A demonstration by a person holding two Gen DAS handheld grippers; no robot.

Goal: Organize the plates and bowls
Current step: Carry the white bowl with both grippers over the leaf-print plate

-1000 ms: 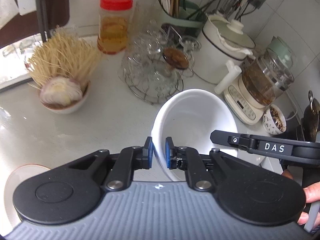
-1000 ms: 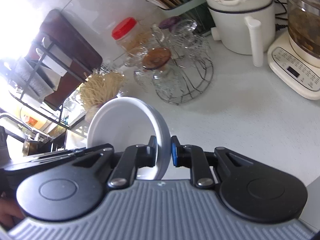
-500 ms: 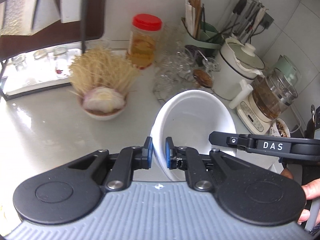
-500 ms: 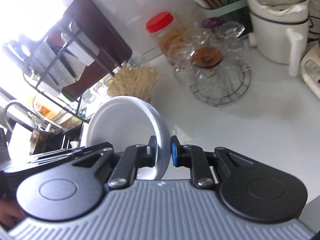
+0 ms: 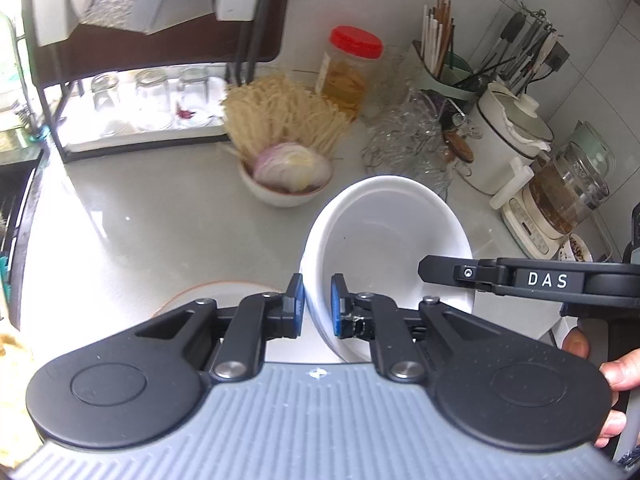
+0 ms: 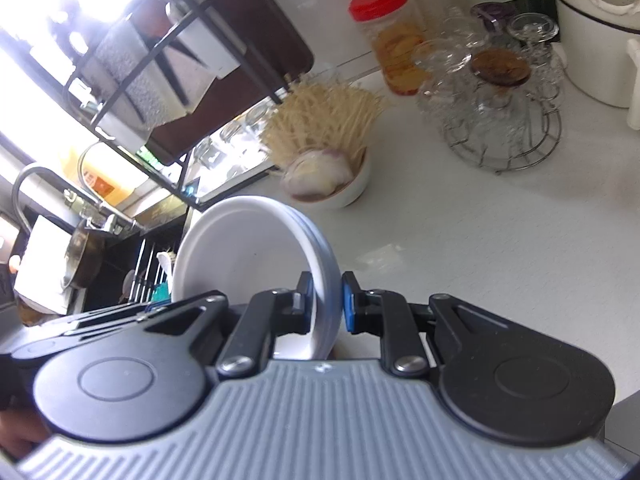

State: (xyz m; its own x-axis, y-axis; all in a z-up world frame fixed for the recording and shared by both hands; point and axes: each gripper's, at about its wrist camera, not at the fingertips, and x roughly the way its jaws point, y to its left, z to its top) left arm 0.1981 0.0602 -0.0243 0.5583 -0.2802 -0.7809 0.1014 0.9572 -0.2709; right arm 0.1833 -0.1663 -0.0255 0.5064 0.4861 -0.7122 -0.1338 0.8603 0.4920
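Note:
A white bowl (image 5: 384, 240) hangs tilted above the counter, gripped on opposite sides of its rim. In the left wrist view my left gripper (image 5: 318, 304) is shut on the near rim, one blue pad inside and one outside. My right gripper (image 5: 426, 270) reaches in from the right onto the far rim. The right wrist view shows the same bowl (image 6: 244, 248) edge-on, with my right gripper (image 6: 327, 300) shut on its ridged rim. An orange-rimmed plate (image 5: 216, 292) lies on the counter under my left fingers, mostly hidden.
A bowl of onion and dry noodles (image 5: 288, 184) stands just beyond. Behind are a black dish rack (image 5: 140, 120) with glasses, a red-lidded jar (image 5: 352, 68), a wire stand of glass cups (image 5: 408, 140) and a white pot (image 5: 504, 148). A sink and tap (image 6: 48, 184) are left.
Both grippers have carried the bowl leftward along the counter. The dish rack and sink have come into view, and the pot and kettle have slid to the right edge. Grips unchanged.

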